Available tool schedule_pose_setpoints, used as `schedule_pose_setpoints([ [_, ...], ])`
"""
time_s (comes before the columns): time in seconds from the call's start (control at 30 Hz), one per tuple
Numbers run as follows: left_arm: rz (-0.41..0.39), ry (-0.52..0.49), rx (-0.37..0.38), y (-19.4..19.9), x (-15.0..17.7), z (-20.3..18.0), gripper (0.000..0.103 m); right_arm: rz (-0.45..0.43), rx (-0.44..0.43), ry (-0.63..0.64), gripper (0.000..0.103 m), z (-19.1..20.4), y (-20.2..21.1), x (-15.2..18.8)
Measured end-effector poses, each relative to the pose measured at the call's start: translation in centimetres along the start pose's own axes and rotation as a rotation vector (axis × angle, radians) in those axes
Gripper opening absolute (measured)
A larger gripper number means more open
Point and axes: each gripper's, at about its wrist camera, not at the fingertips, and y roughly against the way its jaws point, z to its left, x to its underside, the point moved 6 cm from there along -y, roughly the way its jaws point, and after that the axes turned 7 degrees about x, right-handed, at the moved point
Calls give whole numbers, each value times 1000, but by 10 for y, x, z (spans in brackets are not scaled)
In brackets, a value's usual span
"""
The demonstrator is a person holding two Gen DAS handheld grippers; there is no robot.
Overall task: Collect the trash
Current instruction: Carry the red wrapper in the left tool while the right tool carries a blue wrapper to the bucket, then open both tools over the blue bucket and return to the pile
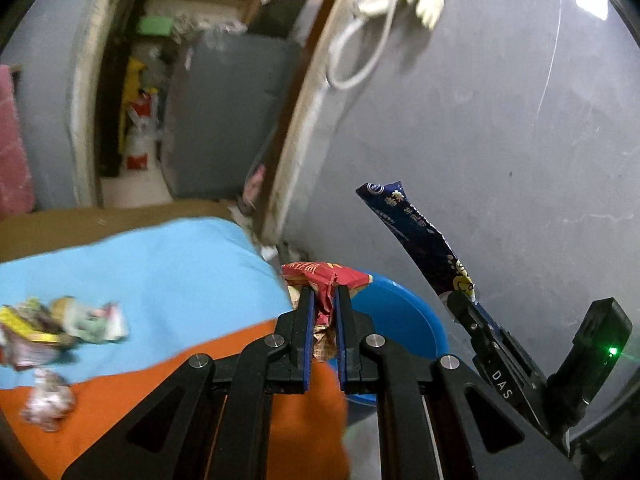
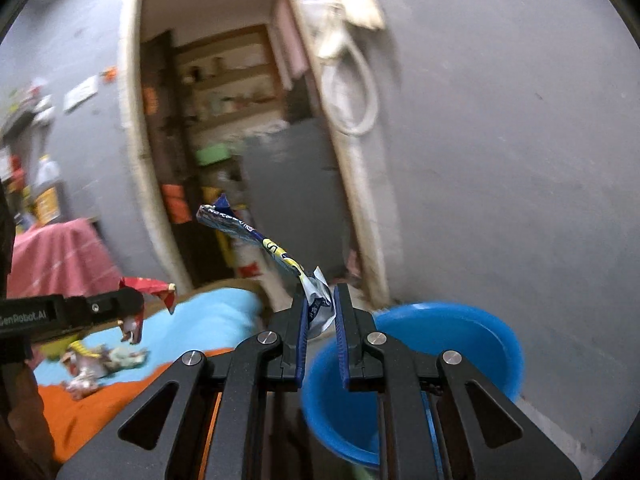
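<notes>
The left gripper (image 1: pixel 325 294) has its jaws pinched on a crumpled red wrapper (image 1: pixel 326 280). The wrapper bunches above the fingertips and hangs down between the blue finger pads (image 1: pixel 307 336). In the left wrist view this gripper sits over the right edge of the bed, with the near rim of the blue basin (image 1: pixel 404 320) just beyond it.

The right gripper (image 2: pixel 320 298) has its jaws closed on the lower end of a long dark-blue wrapper (image 2: pixel 256 236). The wrapper stands up and leans left from the fingertips, clear of all surfaces. In the left wrist view the same right gripper (image 1: pixel 460 300) appears at the right, with the dark-blue wrapper (image 1: pixel 416 232) rising against the grey wall (image 1: pixel 500 140).

The blue basin (image 2: pixel 460 328) stands on the floor beside the bed, near the wall. In the right wrist view it lies directly under and to the right of the right gripper. Its interior is only partly visible.

A pile of loose wrappers (image 1: pixel 60 328) lies on the light-blue bed cover (image 1: pixel 160 268), toward the left edge. One crumpled pale piece (image 1: pixel 48 400) lies apart from the pile on the orange section of the cover (image 1: pixel 260 360). The pile is blurred; single items cannot be identified.

In the right wrist view the left gripper (image 2: pixel 132 304) enters from the left, holding the red wrapper (image 2: pixel 148 286) above the bed.
</notes>
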Motion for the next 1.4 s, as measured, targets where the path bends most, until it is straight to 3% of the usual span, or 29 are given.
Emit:
schedule_pose_setpoints([
  [0.2, 130, 22, -2, -62, 9, -8, 7, 114, 93, -104, 12, -45, -17, 15],
  [0.37, 212, 76, -20, -96, 23, 3, 12, 206, 113, -190, 13, -66, -26, 30],
  [0.47, 229, 120, -11, -108, 29, 10, 27, 237, 115, -237, 17, -72, -29, 33],
  [0.57, 221, 144, 1, -110, 31, 10, 31, 239, 126, -251, 29, -77, -27, 32],
  [0.67, 221, 146, 4, -105, 31, 12, 33, 232, 133, -244, 30, -76, -27, 26],
  [0.77, 190, 131, 4, -92, 27, 5, 41, 223, 138, -228, 31, -73, -27, 23],
  [0.87, 128, 96, -8, -72, 20, 2, 46, 191, 144, -198, 48, -67, -25, 16],
  [0.97, 44, 63, -44, -48, 11, 3, 55, 126, 146, -148, 51, -54, -17, 3],
  [1.0, 18, 52, -56, -41, 7, 4, 56, 107, 146, -132, 56, -51, -14, 1],
  [1.1, -53, 10, -116, -13, -1, 11, 73, 28, 141, -78, 78, -38, -2, -9],
  [1.17, -113, -11, -172, 9, -6, 19, 91, -24, 130, -42, 80, -28, 7, -15],
  [1.2, -136, -17, -200, 17, -8, 22, 95, -38, 125, -28, 84, -24, 9, -16],
  [1.3, -231, -15, -281, 52, -8, 37, 99, -84, 89, 8, 100, -7, 20, -20],
  [1.4, -298, 8, -361, 84, -7, 58, 100, -137, 55, 30, 103, 11, 31, -24],
])
